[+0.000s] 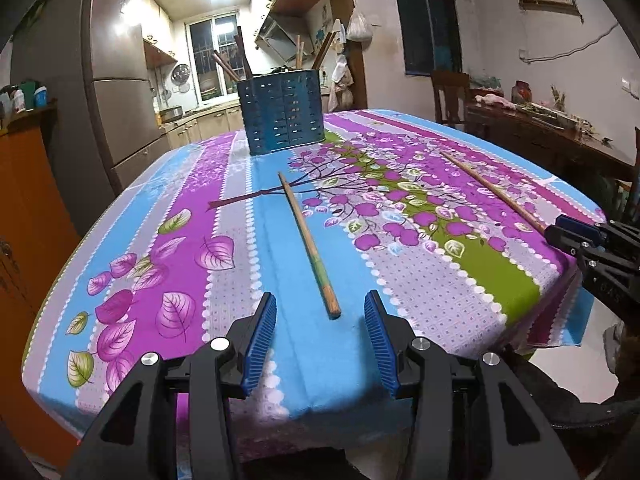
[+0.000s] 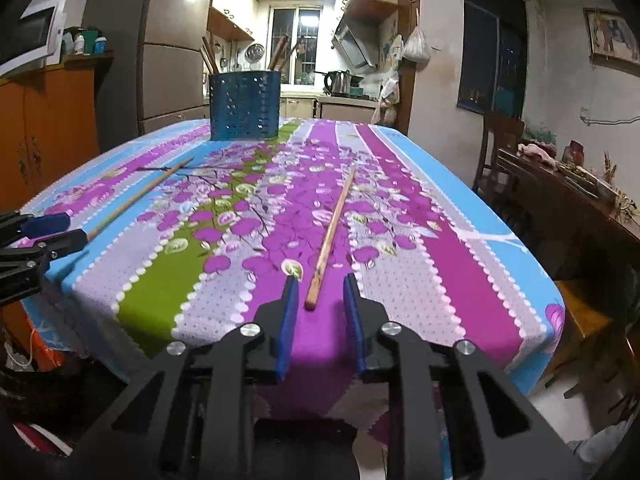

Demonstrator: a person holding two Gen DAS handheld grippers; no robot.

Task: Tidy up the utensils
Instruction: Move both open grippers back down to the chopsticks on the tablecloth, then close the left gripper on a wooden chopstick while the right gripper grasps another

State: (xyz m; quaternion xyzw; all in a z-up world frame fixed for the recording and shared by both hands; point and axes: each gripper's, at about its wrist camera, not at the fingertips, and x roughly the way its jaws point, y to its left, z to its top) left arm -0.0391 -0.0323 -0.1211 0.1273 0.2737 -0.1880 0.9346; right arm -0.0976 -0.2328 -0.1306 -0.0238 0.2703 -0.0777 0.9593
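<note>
While each chopstick lies flat on the tabletop [image 1: 280, 360], close low around its thick end. The left tool [image 1: 320, 312] gapes wide around one chopstick [image 1: 310, 242]; the right tool [image 2: 319, 292] stands narrower around the other chopstick [image 2: 330, 234], seemingly untouched. Only the left view shows the holder [image 1: 282, 114] straight ahead.

no readable text, labels or numbers, faint embossed marks on the right gripper [image 1: 560, 232] illegible
</note>
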